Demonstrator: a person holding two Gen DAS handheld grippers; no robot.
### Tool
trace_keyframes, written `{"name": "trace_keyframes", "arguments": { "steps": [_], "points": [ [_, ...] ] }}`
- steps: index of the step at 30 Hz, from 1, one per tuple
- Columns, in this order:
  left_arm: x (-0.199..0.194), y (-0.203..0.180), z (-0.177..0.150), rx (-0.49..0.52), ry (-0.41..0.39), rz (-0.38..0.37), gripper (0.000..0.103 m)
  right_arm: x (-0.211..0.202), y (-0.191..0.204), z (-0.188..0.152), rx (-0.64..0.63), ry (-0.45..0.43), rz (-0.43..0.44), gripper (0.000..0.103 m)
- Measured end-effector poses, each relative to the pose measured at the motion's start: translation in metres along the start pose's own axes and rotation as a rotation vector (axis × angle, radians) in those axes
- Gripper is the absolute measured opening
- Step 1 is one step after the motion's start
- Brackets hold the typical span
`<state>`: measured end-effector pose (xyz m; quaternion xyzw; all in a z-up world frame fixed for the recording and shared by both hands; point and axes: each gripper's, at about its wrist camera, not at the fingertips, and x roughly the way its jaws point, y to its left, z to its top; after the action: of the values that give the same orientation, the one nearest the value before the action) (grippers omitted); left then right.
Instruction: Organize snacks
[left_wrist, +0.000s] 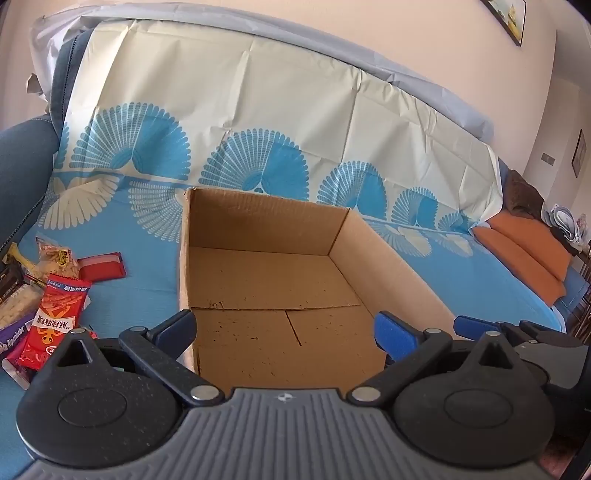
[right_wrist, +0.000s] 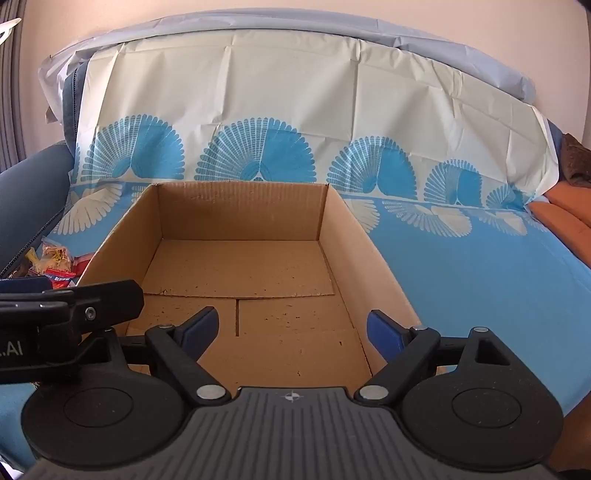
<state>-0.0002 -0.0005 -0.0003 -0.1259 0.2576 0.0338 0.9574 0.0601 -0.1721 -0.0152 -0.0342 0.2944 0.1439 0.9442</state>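
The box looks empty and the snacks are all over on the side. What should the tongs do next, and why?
Probably the left tongs should swing left toward the snack pile and go for the red snack packet. The cardboard box holds nothing yet, both the left and the right tongs are open and empty, and the packet lies on top, nearest the left tongs.

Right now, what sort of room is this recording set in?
Most likely a living room at home: a sofa draped in a blue fan-print cover, orange cushions at its far end, and framed pictures on the wall.
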Motion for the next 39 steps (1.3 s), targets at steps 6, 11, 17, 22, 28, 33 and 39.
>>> {"name": "trace_keyframes", "arguments": {
  "steps": [6, 11, 17, 22, 28, 33, 39],
  "points": [
    [-0.0006, -0.0032, 0.0, 0.013, 0.001, -0.006, 0.102, 0.0015, 0.0029, 0.0009, -0.012, 0.007, -0.016, 0.088],
    [-0.0008, -0.002, -0.0016, 0.018, -0.002, -0.016, 0.102, 0.0015, 0.0041, 0.0014, -0.012, 0.003, -0.016, 0.088],
    [-0.0005, -0.0041, 0.0006, 0.02, 0.0, -0.014, 0.102, 0.001, 0.0048, 0.0006, -0.013, -0.003, -0.013, 0.088],
    [-0.0009, -0.0041, 0.0017, 0.018, -0.004, -0.017, 0.102, 0.0001, 0.0056, 0.0, -0.015, -0.005, -0.013, 0.086],
    [0.0004, -0.0043, 0.0019, 0.024, -0.006, -0.01, 0.102, 0.0001, 0.0063, 0.0003, -0.019, -0.008, -0.01, 0.082],
    [0.0005, -0.0025, 0.0017, 0.02, -0.002, -0.01, 0.102, 0.0002, 0.0061, 0.0001, -0.019, -0.009, -0.005, 0.077],
    [-0.002, -0.0034, 0.0021, 0.023, -0.008, -0.007, 0.102, -0.0009, 0.0058, 0.001, -0.015, -0.024, 0.005, 0.066]
  ]
}}
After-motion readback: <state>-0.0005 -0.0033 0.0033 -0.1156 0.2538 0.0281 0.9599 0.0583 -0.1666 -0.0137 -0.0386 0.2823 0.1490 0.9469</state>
